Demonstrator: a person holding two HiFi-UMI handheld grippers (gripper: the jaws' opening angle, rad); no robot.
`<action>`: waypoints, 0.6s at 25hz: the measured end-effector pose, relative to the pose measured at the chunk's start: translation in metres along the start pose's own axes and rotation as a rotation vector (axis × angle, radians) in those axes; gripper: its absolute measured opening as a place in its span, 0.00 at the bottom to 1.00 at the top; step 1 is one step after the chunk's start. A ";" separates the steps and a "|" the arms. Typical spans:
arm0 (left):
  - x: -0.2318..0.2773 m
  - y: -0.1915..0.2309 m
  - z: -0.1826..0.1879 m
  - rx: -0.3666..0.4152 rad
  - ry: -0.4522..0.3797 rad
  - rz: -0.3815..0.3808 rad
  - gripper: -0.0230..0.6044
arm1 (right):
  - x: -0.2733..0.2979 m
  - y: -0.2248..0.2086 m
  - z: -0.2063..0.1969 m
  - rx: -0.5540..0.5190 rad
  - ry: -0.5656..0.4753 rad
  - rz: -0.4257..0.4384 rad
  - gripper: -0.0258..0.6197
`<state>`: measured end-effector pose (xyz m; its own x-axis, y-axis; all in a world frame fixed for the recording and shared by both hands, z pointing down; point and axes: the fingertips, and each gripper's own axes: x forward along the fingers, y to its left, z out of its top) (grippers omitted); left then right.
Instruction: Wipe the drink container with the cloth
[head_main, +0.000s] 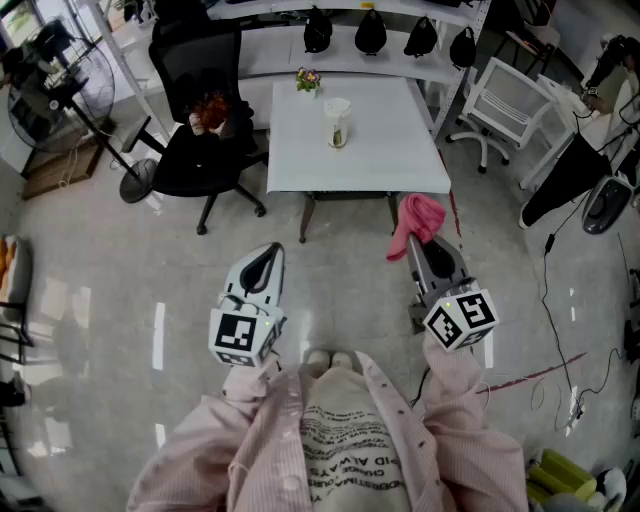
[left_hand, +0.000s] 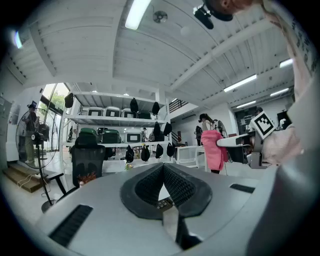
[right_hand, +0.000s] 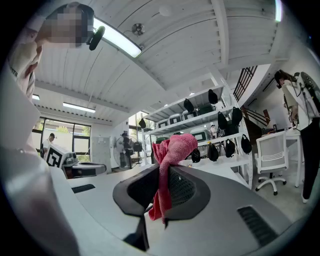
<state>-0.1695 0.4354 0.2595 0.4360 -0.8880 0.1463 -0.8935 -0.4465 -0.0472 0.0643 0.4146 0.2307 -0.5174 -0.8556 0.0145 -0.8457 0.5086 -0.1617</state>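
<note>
Polished grey floor (head_main: 120, 300) reflects ceiling lights. White counter (head_main: 390, 150) stands centrally, with a black office chair (head_main: 200, 150) at its left and a white chair (head_main: 505, 105) at its right. White shelving (head_main: 270, 55) stands behind. Pedestal fan (head_main: 45, 100) is far left. Fluorescent tube (left_hand: 137, 12) is lit on the panelled ceiling.

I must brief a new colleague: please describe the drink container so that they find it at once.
Look at the white table beside the black office chair. The drink container stands near its middle: a tall pale cup, unlike the small flowers at the far edge.
</note>
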 end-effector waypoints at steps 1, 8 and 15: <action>0.000 -0.002 0.004 0.007 -0.014 -0.003 0.04 | -0.002 -0.001 0.000 0.000 -0.002 -0.002 0.09; 0.000 -0.011 0.008 0.009 -0.043 -0.012 0.04 | -0.008 -0.008 -0.001 0.013 -0.016 0.000 0.09; 0.010 -0.035 0.015 0.023 -0.056 -0.067 0.04 | -0.013 -0.020 0.006 0.016 -0.031 0.016 0.10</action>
<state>-0.1320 0.4410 0.2479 0.5004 -0.8606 0.0943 -0.8599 -0.5068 -0.0621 0.0887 0.4147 0.2274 -0.5259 -0.8503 -0.0189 -0.8352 0.5205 -0.1777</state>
